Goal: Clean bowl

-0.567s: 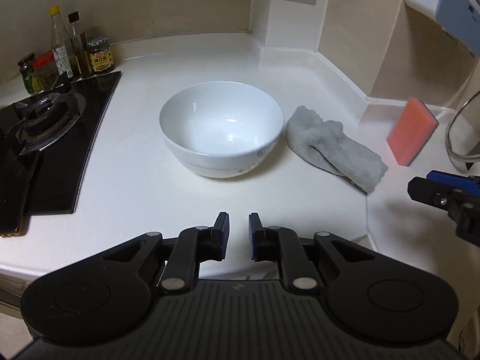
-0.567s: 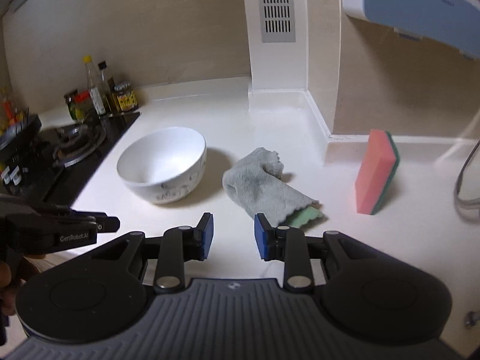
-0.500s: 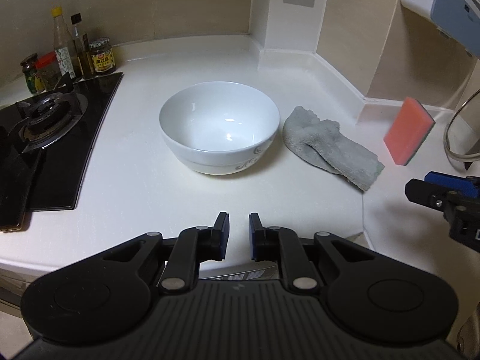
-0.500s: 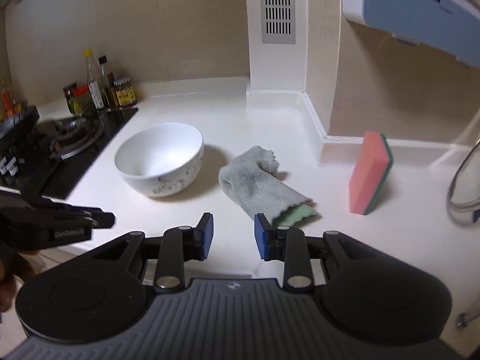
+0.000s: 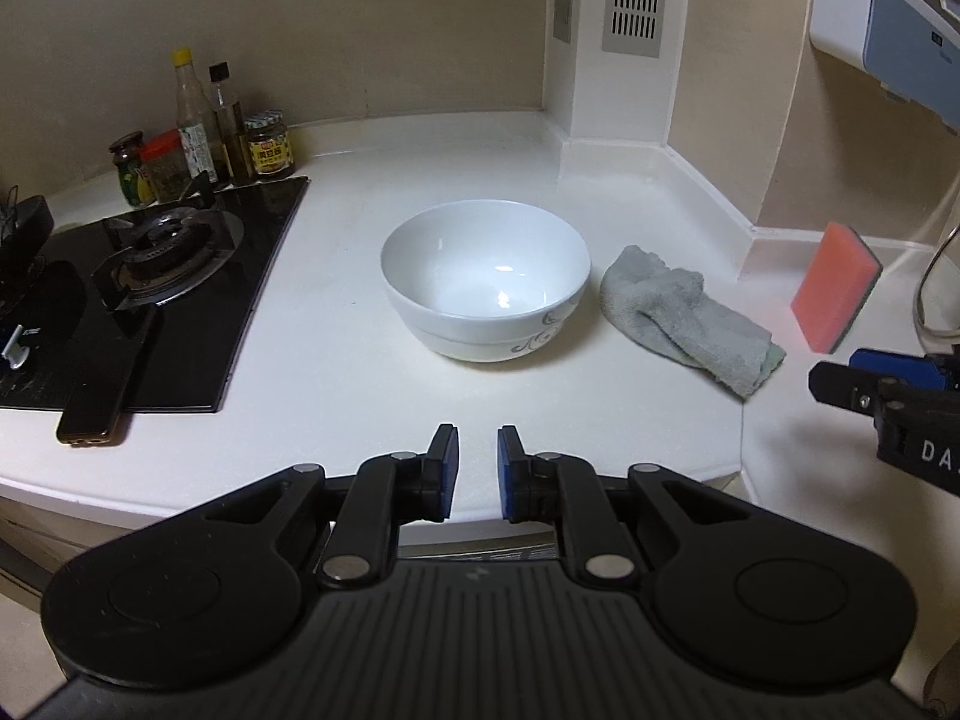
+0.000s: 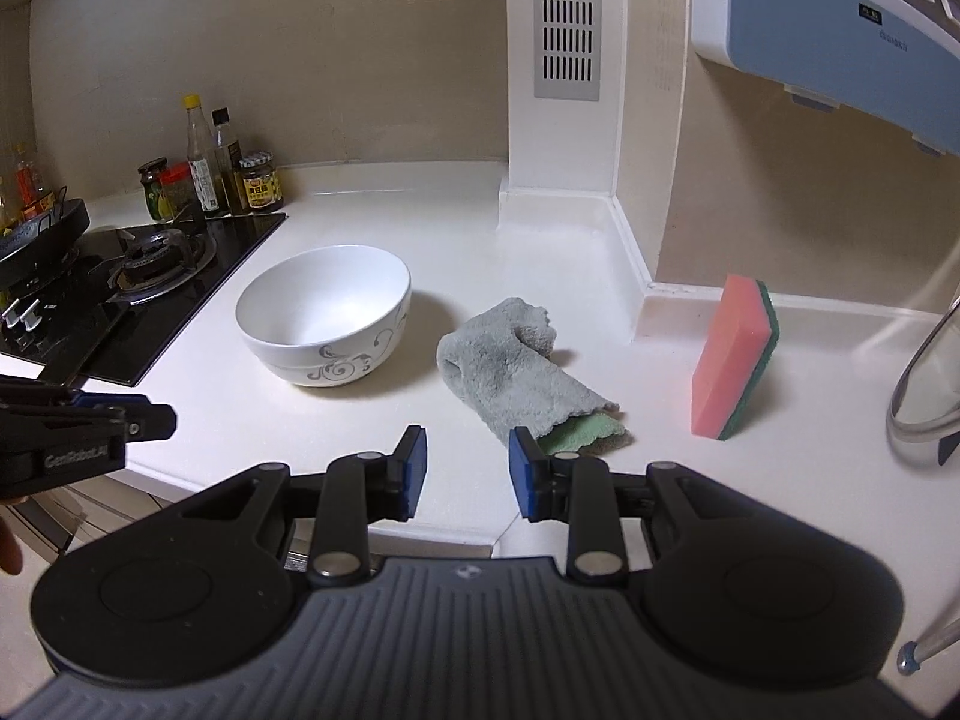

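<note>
The left tool (image 5: 478,471) at the bottom of its view stands narrowly open with nothing between its pads. The right tool (image 6: 467,471) gapes wider, also empty. Ahead, mid-frame on the white desk (image 5: 336,372), sits the white bowl (image 5: 486,279), upright and apart from the grey cloth (image 5: 684,315) to its right. It looks glazed, so probably slippery, rigid and breakable; the rim seems the safest place to pinch.
</note>
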A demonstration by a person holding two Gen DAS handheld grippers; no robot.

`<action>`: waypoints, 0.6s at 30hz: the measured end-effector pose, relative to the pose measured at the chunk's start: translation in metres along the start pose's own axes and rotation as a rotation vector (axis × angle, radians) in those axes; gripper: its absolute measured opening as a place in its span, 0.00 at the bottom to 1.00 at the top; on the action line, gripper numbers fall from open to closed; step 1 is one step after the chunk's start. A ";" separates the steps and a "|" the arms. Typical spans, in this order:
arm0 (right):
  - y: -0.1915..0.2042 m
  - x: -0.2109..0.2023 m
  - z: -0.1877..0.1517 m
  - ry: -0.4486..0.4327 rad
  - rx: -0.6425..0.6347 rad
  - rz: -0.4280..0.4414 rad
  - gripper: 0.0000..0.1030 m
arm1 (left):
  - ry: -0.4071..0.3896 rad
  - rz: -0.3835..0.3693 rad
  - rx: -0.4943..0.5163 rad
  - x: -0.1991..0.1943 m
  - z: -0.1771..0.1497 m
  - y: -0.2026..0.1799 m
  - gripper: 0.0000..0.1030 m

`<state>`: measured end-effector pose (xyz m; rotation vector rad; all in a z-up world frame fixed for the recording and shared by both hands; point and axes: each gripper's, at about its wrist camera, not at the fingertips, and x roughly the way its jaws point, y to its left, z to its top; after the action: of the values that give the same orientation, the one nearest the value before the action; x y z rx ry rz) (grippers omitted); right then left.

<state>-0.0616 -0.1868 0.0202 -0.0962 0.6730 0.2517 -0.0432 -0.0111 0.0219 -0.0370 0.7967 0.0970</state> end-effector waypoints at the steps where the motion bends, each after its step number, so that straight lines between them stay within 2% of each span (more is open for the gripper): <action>1: 0.001 0.000 0.000 0.002 0.001 0.002 0.25 | 0.000 -0.001 -0.006 0.000 0.000 0.001 0.15; 18: -0.003 0.003 -0.005 0.023 0.005 0.006 0.25 | -0.007 -0.020 -0.003 0.001 -0.005 -0.001 0.15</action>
<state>-0.0614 -0.1902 0.0138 -0.0926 0.6965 0.2555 -0.0463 -0.0128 0.0179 -0.0469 0.7895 0.0796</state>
